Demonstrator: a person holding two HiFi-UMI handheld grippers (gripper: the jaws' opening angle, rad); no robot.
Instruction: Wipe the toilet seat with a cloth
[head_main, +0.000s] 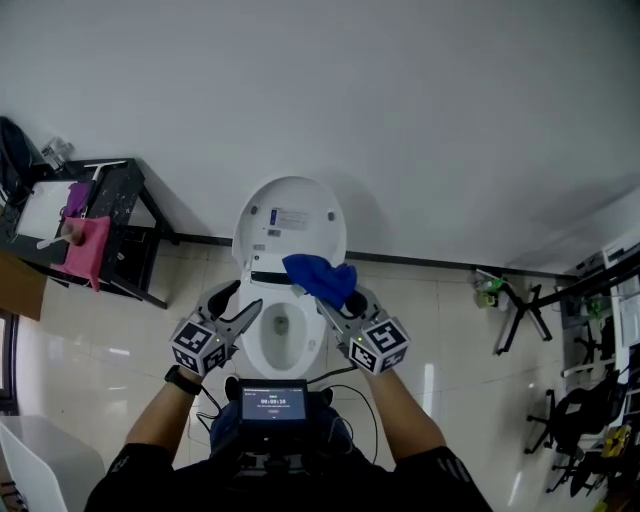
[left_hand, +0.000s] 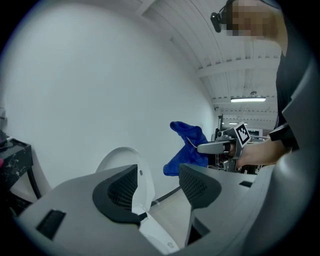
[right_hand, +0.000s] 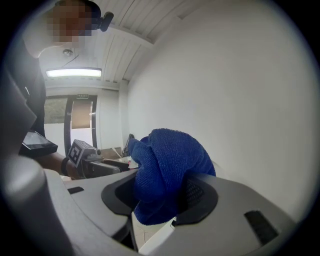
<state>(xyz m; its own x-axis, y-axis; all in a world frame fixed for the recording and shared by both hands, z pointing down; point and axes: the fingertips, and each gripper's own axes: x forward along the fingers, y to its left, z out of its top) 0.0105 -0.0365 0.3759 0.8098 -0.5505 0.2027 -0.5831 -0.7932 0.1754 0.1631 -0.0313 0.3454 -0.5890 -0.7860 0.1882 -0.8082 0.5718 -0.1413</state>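
A white toilet stands against the wall with its lid (head_main: 290, 215) raised and its seat (head_main: 256, 345) down around the bowl. My right gripper (head_main: 346, 302) hangs over the bowl's right rear, shut on a bunched blue cloth (head_main: 322, 278). In the right gripper view the cloth (right_hand: 167, 172) fills the gap of that gripper (right_hand: 160, 197). My left gripper (head_main: 237, 307) is over the seat's left side, open and holding nothing. In the left gripper view the toilet lid (left_hand: 120, 160) shows between the parted jaws of my left gripper (left_hand: 157, 189), with the cloth (left_hand: 187, 145) off to the right.
A black rack (head_main: 125, 215) with a pink cloth (head_main: 88, 250) draped on it stands at the left by the wall. A black folding stand (head_main: 518, 310) and office chairs (head_main: 575, 405) are at the right. A small screen (head_main: 273, 402) sits at my chest.
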